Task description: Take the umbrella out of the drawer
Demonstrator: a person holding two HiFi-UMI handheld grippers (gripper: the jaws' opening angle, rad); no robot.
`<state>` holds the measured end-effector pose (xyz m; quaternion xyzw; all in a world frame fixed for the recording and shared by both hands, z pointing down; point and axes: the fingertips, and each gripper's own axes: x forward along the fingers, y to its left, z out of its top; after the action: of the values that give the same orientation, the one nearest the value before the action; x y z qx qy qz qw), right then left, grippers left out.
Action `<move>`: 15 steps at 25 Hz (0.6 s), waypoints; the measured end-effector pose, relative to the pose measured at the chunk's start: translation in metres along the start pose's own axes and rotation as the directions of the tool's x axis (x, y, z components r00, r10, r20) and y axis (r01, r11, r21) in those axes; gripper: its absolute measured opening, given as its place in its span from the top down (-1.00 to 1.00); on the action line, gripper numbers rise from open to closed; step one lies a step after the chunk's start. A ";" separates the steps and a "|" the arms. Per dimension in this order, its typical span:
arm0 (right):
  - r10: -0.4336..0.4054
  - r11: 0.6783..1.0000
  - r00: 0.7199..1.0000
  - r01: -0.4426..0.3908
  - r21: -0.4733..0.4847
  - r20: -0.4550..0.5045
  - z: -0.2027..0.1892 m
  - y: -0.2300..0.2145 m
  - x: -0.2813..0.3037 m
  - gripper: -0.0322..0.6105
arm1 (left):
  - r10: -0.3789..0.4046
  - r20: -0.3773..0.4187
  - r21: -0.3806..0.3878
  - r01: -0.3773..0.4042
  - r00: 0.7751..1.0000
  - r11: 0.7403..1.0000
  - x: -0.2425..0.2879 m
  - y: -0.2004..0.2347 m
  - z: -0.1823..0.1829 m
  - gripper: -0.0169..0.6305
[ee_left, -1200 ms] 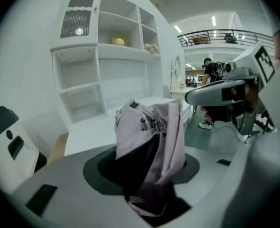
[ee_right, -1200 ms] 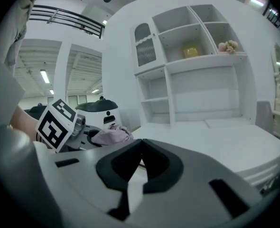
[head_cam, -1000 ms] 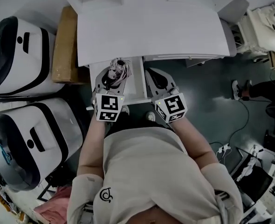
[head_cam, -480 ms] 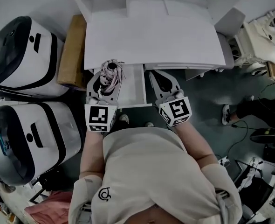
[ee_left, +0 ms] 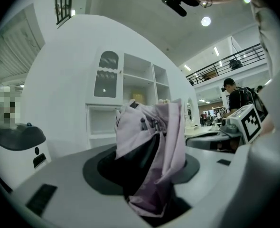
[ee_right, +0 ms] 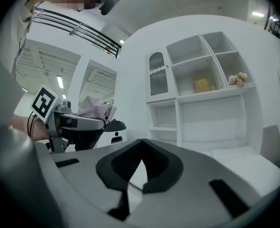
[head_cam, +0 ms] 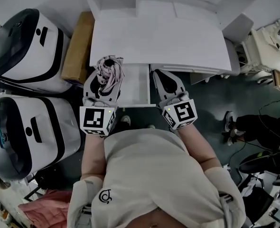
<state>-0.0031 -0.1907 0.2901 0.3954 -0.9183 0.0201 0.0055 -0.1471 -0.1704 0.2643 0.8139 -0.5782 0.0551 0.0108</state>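
A folded pale pink umbrella (head_cam: 108, 70) stands upright between the jaws of my left gripper (head_cam: 106, 79), which is shut on it. It hangs above the left edge of the open white drawer (head_cam: 139, 105), close to the front of the white desk (head_cam: 168, 42). In the left gripper view the umbrella's (ee_left: 152, 146) crumpled fabric and dark inner folds fill the space between the pads of the left gripper (ee_left: 147, 167). My right gripper (head_cam: 162, 76) hovers over the drawer's right edge. Its jaws meet at the tips with nothing in them, as the right gripper view shows for the right gripper (ee_right: 141, 144).
Two large white-and-black machines (head_cam: 23, 51) (head_cam: 31, 137) stand to the left, with a cardboard box (head_cam: 78, 51) against the desk's side. A white shelf unit (ee_right: 201, 80) rises behind the desk. Cables and another person's shoes (head_cam: 231, 123) lie on the dark floor at right.
Both grippers have risen. The left one has lifted the umbrella up from the drawer and a little to the left, and now holds it at the desk's front edge.
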 end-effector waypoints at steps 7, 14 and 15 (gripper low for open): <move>0.010 1.000 1.000 -0.010 -0.014 -0.008 0.000 0.004 0.002 0.89 | 0.003 0.000 -0.003 -0.003 1.000 1.000 -0.003 0.004 -0.001 0.24; 0.013 1.000 1.000 -0.013 -0.003 -0.010 -0.003 0.006 -0.001 0.89 | 0.002 0.000 -0.004 -0.002 1.000 1.000 -0.004 0.001 0.000 0.23; 0.013 1.000 1.000 -0.013 -0.003 -0.009 -0.002 0.007 -0.001 0.89 | 0.001 0.000 -0.004 -0.001 1.000 1.000 -0.005 0.001 0.000 0.24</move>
<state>-0.0073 -0.1850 0.2915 0.3892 -0.9209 0.0205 0.0104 -0.1498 -0.1664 0.2636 0.8137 -0.5787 0.0538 0.0123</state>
